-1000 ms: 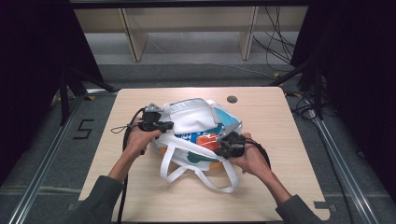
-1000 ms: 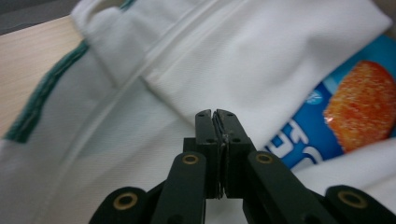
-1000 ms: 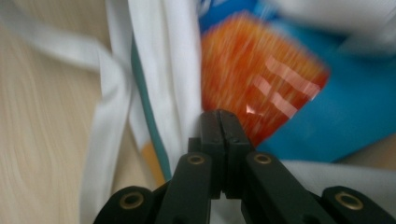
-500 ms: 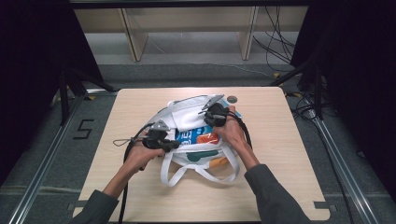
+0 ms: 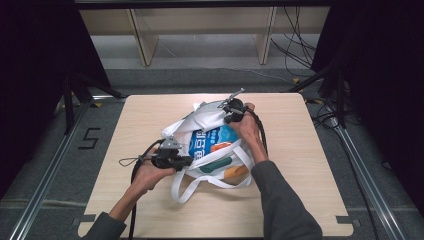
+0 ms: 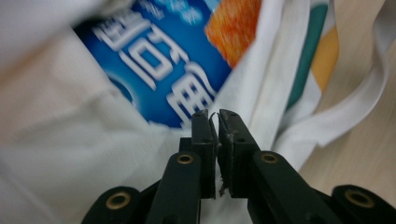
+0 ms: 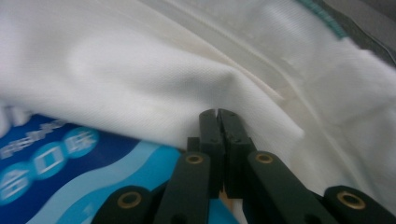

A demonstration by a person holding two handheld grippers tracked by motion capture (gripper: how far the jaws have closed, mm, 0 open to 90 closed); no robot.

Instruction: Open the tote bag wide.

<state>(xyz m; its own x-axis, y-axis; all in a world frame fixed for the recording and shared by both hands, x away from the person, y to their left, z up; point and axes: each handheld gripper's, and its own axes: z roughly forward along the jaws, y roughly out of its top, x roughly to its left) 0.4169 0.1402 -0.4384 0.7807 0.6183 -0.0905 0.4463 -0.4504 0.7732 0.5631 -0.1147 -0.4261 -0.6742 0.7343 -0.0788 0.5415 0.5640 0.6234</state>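
White bag [image 5: 210, 120]: cloth tote with teal and orange print, at mid-table, mouth pulled apart between both grippers.
Blue packet [image 5: 212, 142]: inside the bag; white characters on blue, too blurred to read; an orange patch beside them.
Left gripper [image 5: 187, 161]: jaws nearly together, pinching the bag's near edge; they have just eased apart slightly, cloth between them.
Right gripper [image 5: 229, 116]: clamped on the far edge's white cloth.
Straps [image 5: 192, 182]: loose on the table [image 5: 310, 165].
Floor mark [image 5: 89, 138]: "5".
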